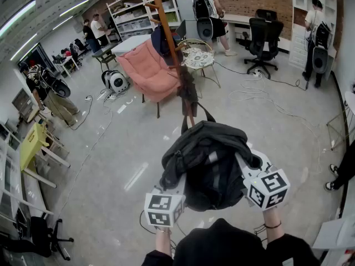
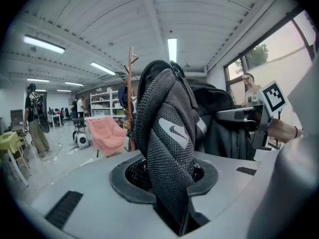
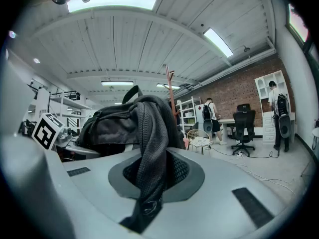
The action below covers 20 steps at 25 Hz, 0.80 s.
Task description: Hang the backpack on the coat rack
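A black backpack (image 1: 213, 159) hangs in the air between my two grippers, just in front of the wooden coat rack (image 1: 169, 37). On the bag's left side, my left gripper (image 1: 178, 183) is shut on a grey mesh shoulder strap (image 2: 169, 133). My right gripper (image 1: 245, 166) is shut on the other mesh strap (image 3: 149, 148) on the right side. The bag's top handle (image 1: 195, 111) points toward the rack's pole. A dark garment (image 1: 187, 90) hangs on the rack. The rack (image 2: 131, 83) stands beyond the bag in the left gripper view, and its top (image 3: 169, 83) shows behind the bag in the right gripper view.
A pink armchair (image 1: 148, 71) stands just left of the rack, a round wire side table (image 1: 198, 57) behind it. Cables (image 1: 260, 90) trail over the floor to the right, near a black office chair (image 1: 265, 35). Several people stand at the back and left. A yellow table (image 1: 32, 143) is at far left.
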Available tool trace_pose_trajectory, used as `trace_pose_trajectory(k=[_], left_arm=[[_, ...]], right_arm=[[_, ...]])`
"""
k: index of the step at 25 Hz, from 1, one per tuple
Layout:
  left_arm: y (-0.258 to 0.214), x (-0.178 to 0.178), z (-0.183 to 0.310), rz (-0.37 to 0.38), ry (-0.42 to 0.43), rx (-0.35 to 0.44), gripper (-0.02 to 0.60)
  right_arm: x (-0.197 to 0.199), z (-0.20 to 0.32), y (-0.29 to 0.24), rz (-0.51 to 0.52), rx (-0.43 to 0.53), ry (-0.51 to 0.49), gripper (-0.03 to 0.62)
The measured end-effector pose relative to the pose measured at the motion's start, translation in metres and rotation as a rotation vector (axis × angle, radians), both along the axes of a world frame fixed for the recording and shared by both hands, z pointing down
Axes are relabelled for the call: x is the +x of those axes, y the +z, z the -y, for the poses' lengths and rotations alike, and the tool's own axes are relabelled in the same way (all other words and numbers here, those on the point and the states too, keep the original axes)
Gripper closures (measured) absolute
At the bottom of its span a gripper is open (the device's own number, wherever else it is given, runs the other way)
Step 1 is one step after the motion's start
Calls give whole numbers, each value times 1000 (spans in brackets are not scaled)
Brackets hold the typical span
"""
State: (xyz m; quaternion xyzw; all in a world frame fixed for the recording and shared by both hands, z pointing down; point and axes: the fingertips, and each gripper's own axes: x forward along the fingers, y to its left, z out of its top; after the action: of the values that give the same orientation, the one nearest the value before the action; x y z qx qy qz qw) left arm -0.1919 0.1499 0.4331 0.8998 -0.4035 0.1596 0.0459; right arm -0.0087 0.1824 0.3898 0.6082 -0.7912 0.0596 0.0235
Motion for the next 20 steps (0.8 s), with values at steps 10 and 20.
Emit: trace_pose_trajectory(k=[10,20], left_arm=[[6,6,-7,14,-8,-24,459],[19,7,-7,11,-46,-61,459]], right_arm=[[8,-7,6,38,-24,1,554],[11,2,16,66,-54,-22,554]])
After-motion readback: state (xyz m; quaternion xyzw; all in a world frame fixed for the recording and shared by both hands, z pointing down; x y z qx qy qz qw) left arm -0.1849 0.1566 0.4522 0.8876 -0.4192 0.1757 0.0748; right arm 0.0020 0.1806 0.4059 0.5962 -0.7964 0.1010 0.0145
